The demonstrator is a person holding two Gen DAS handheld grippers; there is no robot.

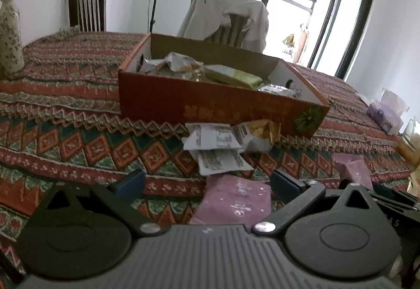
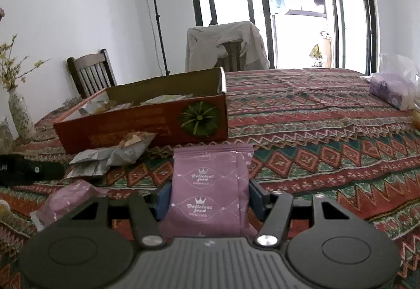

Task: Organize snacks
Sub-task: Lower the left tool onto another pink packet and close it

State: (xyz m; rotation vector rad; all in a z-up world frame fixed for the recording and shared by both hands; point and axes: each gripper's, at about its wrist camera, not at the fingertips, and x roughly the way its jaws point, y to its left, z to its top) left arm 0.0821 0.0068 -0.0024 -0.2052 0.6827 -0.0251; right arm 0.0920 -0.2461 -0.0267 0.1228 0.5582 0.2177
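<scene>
Right gripper (image 2: 207, 199) clamps a purple packet (image 2: 207, 184); left gripper (image 1: 207, 184) hangs wide open, nothing in it, near the box (image 1: 210, 108).

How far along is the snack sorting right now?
Done: several packets already lie in the red cardboard box. In hand: the right gripper is shut on a purple snack packet. Left: white and yellow wrappers in front of the box and another purple packet under the open left gripper.

Each gripper (image 2: 208, 197) looks black and ribbed, with silver screws and blue-padded fingers (image 2: 163, 198).
</scene>
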